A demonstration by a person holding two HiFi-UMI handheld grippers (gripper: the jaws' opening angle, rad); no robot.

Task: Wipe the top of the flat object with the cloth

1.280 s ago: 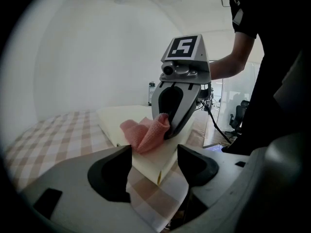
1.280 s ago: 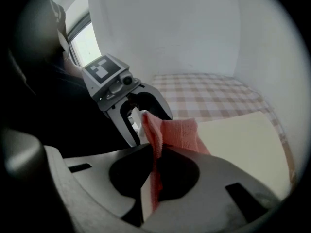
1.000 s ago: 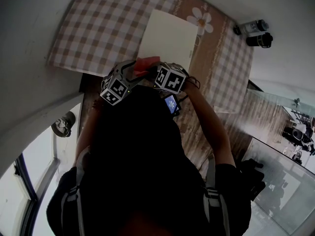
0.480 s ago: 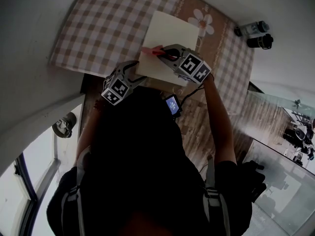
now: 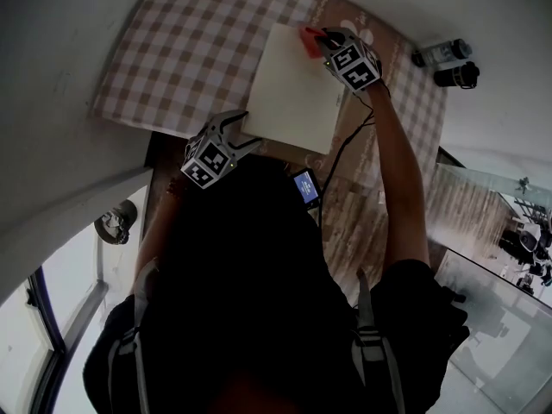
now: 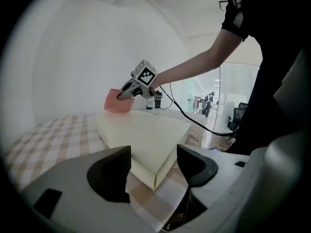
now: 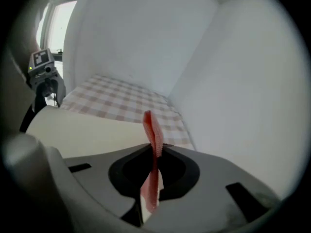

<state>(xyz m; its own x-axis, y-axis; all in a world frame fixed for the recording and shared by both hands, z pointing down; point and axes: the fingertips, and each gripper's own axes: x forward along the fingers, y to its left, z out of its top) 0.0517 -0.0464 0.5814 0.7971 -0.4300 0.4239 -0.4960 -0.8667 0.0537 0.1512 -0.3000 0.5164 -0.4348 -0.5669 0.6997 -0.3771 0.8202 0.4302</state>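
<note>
Pink cloth (image 7: pixel 151 130) was clamped edge-on between the right gripper's (image 7: pixel 154 154) jaws, at the far right corner of the cream flat object (image 5: pixel 293 89) on the checked tablecloth (image 5: pixel 181 50). Left gripper (image 6: pixel 153 165) had its jaws apart, holding nothing (parked just off the near corner). My read: wiping was under way from that corner, with most of the top left to cover.

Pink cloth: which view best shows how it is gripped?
Right gripper view: the cloth stands edge-on, pinched by the right hand-held gripper, jaws shut. Head view shows it small at the far corner of the flat object; left gripper view shows its broad face, far off.
</note>
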